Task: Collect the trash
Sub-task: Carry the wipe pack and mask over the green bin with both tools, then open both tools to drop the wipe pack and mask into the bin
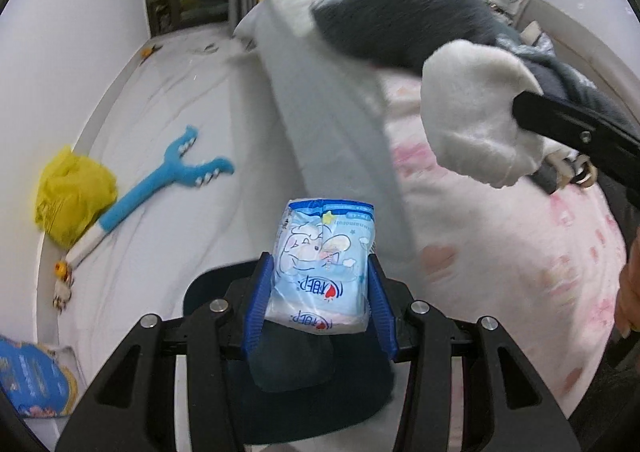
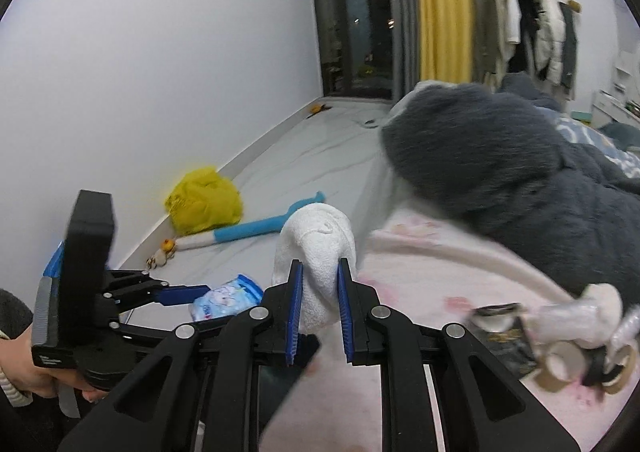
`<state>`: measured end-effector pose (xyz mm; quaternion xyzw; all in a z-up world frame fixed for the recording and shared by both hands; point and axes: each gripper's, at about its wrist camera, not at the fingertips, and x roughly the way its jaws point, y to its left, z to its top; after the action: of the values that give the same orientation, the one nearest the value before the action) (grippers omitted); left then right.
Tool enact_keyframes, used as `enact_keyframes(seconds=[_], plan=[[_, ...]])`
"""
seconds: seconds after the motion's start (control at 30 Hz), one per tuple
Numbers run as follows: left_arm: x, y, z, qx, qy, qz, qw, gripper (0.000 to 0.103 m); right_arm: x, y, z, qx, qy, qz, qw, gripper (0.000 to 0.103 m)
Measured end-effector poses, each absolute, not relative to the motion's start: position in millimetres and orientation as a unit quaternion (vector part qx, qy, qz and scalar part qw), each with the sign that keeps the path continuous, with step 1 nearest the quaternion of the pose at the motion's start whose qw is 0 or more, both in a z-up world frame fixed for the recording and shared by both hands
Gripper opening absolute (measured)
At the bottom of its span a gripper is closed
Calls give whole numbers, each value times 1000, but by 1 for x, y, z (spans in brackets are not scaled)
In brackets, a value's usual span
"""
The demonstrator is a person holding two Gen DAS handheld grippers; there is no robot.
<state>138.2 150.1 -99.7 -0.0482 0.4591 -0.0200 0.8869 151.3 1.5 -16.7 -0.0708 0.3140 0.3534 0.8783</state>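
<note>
Left gripper [image 1: 320, 284] clenched on a blue tissue pack [image 1: 322, 264], cartoon print, held upright between the blue pads, sticking out past the fingertips. From the right wrist view the same pack [image 2: 226, 298] sits low and left of the right gripper. Right gripper [image 2: 319, 284] clenched on a white sock [image 2: 316, 252], bunched, bulging above the pads; in the left view the sock [image 1: 476, 112] hangs upper right of the left gripper.

Beyond the left gripper, up-left: a crumpled yellow plastic bag [image 1: 72, 196] against the wall, contents not visible, just beside a blue toy stick [image 1: 160, 180] lying on the white sheet [image 1: 172, 100]. Ahead and right of both grippers: a pink blanket [image 1: 500, 236] with a dark fuzzy garment [image 2: 500, 156] on it. Far right of the right gripper: tape rolls [image 2: 592, 368], blurred, beside a dark packet [image 2: 504, 332]. A hand [image 2: 36, 372] holds the left gripper's handle.
</note>
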Motion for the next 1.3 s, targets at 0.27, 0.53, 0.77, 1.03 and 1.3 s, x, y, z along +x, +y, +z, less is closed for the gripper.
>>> enact_keyframes(seconds=[0.27, 0.53, 0.77, 1.03, 1.3], plan=[[132, 178, -142, -55, 535, -2, 843, 49, 148, 62, -52, -109, 367, 369, 847, 17], [120, 199, -176, -98, 598, -9, 795, 50, 153, 85, -85, -111, 440, 367, 812, 17], [112, 208, -192, -126, 627, -13, 769, 65, 155, 103, -112, -115, 477, 371, 788, 17], [104, 234, -165, -137, 578, 18, 804, 78, 152, 124, -133, -141, 497, 380, 767, 17], [99, 253, -118, -146, 491, 41, 858, 78, 144, 137, -162, -168, 528, 386, 737, 17]])
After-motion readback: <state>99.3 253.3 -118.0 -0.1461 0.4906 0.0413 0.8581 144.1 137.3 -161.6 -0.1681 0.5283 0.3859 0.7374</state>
